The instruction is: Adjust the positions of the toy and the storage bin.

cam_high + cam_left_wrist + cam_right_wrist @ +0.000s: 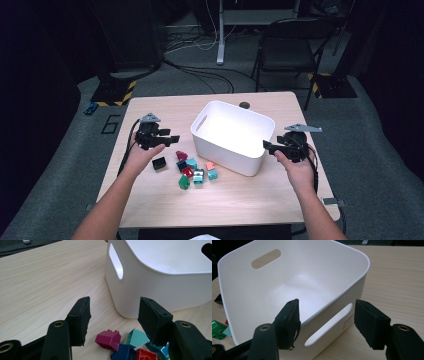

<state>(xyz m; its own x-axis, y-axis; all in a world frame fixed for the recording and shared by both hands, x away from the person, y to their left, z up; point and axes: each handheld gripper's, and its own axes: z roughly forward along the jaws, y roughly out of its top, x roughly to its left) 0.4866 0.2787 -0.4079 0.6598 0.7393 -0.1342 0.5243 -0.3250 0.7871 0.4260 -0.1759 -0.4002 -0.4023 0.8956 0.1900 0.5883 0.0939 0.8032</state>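
Clearly both our tongs, left (113, 315) and right (327, 322), gape wide and empty. With bricks (192, 170) clustered tight on the bench beside the white bin (232, 136), we might pinch two or scatter them.

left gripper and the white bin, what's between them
In the high view, bare tabletop separates the left gripper from the bin; the blocks lie nearer the person.
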